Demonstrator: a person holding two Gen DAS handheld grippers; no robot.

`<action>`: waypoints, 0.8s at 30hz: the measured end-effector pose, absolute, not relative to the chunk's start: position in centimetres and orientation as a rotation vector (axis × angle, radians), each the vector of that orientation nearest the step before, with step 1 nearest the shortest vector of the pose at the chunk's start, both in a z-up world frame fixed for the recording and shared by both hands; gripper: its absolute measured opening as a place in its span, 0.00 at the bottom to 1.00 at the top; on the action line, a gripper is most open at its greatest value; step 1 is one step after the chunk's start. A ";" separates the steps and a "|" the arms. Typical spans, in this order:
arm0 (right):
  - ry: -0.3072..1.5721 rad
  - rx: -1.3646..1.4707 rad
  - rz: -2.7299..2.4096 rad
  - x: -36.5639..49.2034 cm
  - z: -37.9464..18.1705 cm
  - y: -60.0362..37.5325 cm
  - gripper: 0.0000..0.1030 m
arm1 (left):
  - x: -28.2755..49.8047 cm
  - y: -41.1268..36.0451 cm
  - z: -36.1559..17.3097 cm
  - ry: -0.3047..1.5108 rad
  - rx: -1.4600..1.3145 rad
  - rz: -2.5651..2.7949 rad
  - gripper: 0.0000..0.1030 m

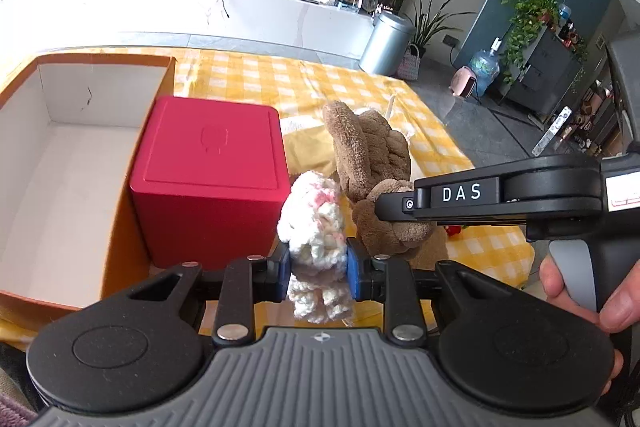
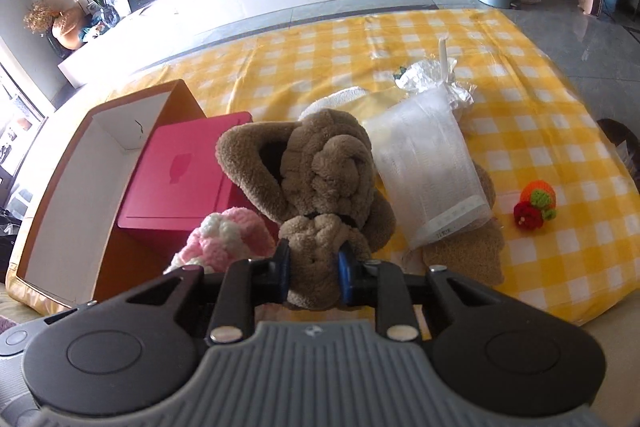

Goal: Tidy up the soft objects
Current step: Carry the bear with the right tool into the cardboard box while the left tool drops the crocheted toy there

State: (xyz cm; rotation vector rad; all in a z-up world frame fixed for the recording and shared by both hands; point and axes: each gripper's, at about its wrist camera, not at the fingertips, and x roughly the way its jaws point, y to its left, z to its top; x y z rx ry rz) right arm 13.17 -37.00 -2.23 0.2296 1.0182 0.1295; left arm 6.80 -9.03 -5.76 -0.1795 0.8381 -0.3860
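Now clamped: left gripper (image 1: 318, 267) on white-pink knit (image 1: 316, 227), right gripper (image 2: 314, 267) on brown plush (image 2: 316, 179); open box (image 1: 52, 163) lying left of both fingertip pairs, nearer the left hand's.

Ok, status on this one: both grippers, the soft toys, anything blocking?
Left gripper shut on pink-white crochet toy. Right gripper shut on brown plush. Red box sits inside the orange bin.

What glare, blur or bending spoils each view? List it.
Left wrist view: daylight washes out the white counter; fisheye bends the room's edges; the crochet toy stays sharp. Right wrist view: glare whitens the upper left; the plastic cup shines; the cloth curves.
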 end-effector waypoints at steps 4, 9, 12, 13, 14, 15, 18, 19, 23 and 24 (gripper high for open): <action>0.958 0.224 0.149 12.1 0.8 -36.2 0.21 | 5.7 -7.4 -3.1 0.771 -0.199 -0.392 0.30; 0.890 0.207 0.182 10.7 4.3 -34.1 0.21 | 5.1 -4.3 -0.2 0.712 -0.214 -0.338 0.30; 0.856 0.219 0.218 10.1 5.7 -32.7 0.21 | 5.2 -2.4 1.2 0.684 -0.204 -0.287 0.30; 0.846 0.225 0.238 9.9 6.2 -32.0 0.21 | 5.2 -1.7 1.7 0.671 -0.194 -0.266 0.30; 0.839 0.230 0.255 9.8 6.5 -31.2 0.21 | 5.3 -1.1 1.9 0.663 -0.187 -0.250 0.30; 0.834 0.235 0.271 9.8 6.7 -30.5 0.21 | 5.2 -0.4 2.3 0.655 -0.177 -0.227 0.30; 0.829 0.247 0.323 9.9 7.0 -28.1 0.21 | 5.5 1.2 3.2 0.648 -0.148 -0.177 0.30; 0.830 0.253 0.340 10.0 7.0 -27.3 0.21 | 5.7 1.9 3.4 0.652 -0.138 -0.164 0.30; 0.848 0.273 0.416 10.6 6.6 -23.5 0.21 | 6.7 3.3 3.2 0.666 -0.088 -0.116 0.30; 0.861 0.271 0.433 10.9 6.3 -22.4 0.21 | 6.8 3.9 3.0 0.670 -0.079 -0.104 0.30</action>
